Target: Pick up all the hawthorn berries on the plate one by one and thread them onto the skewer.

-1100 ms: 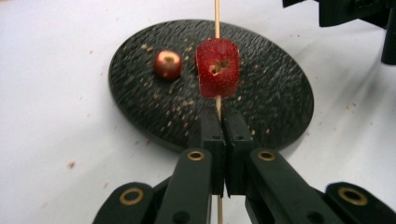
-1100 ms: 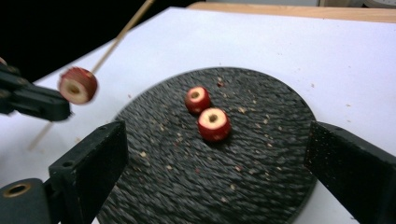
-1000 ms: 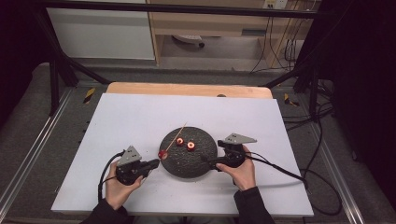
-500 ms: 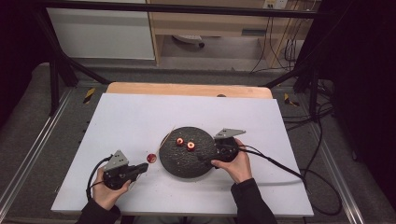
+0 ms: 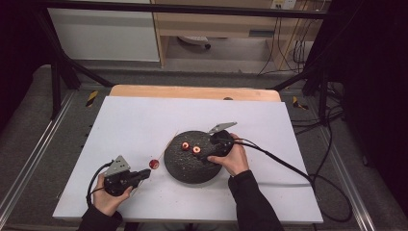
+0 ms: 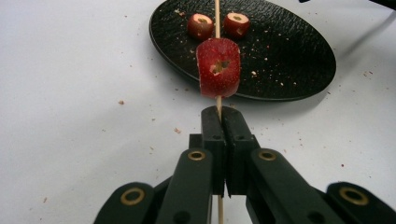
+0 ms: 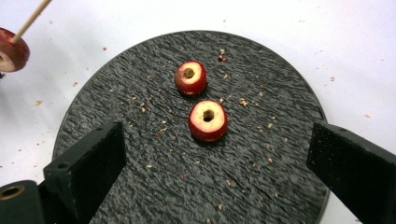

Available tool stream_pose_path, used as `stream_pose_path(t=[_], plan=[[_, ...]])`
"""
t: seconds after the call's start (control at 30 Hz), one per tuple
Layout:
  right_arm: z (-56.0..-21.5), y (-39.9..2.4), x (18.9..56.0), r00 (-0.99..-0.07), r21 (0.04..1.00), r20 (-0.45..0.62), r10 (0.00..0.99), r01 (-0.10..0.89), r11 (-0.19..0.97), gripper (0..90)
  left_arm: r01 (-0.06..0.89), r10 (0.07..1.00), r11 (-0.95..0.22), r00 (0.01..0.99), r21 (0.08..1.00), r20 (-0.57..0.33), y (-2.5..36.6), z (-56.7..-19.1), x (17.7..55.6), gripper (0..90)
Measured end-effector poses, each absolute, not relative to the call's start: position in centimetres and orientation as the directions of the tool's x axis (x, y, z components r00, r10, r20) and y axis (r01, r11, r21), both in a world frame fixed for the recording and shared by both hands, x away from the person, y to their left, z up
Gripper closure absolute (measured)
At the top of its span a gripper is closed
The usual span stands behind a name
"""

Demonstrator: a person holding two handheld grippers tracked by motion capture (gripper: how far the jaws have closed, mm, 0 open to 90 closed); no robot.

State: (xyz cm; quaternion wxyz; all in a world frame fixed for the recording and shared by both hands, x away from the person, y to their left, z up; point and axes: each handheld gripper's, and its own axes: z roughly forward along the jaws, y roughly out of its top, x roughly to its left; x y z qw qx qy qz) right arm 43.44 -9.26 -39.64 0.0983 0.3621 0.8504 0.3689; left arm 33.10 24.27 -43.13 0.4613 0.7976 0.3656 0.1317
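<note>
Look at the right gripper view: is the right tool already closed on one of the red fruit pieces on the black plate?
No: the right tool is open, its jaws wide apart above the black plate.

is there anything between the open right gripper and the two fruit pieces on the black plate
Nothing visible. In the right gripper view the right gripper hangs open above the black plate, and the nearer fruit piece lies ahead between its jaws, the farther fruit piece beyond it. Only crumbs lie around them. The skewer with its fruit is off to the side.

My left gripper (image 5: 144, 174) is low near the table's front, its jaws pressed tight together. My right gripper (image 5: 208, 157) hangs above the plate (image 5: 185, 168) with jaws wide apart.
</note>
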Motion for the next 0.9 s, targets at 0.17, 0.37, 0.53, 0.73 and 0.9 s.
stream_pose_path(t=[0.17, 0.37, 0.53, 0.73, 0.9], plan=[[-39.7, -8.3, 44.3, -0.72, 0.668, 0.095, 0.687, 0.558, 0.492, 6.9, 0.465, 0.707, -0.309, 0.696, 0.83, -0.126, 24.3, -43.2, 33.2, 88.4], [-40.1, -7.1, 45.6, -0.73, 0.62, 0.076, 0.679, 0.568, 0.541, 12.0, 0.468, 0.704, -0.315, 0.699, 0.826, -0.127, 24.2, -43.3, 33.2, 88.4], [-40.5, -6.5, 46.5, -0.746, 0.588, 0.082, 0.661, 0.571, 0.573, 21.0, 0.47, 0.705, -0.312, 0.697, 0.826, -0.13, 24.3, -43.2, 33.3, 88.4], [-40.5, -6.1, 47.2, -0.747, 0.563, 0.101, 0.657, 0.588, 0.581, 30.5, 0.472, 0.704, -0.314, 0.698, 0.824, -0.132, 24.2, -43.3, 33.3, 88.4], [-40.8, -5.7, 47.7, -0.75, 0.536, 0.119, 0.65, 0.6, 0.594, 40.6, 0.473, 0.705, -0.311, 0.696, 0.824, -0.134, 24.3, -43.3, 33.3, 88.4]])
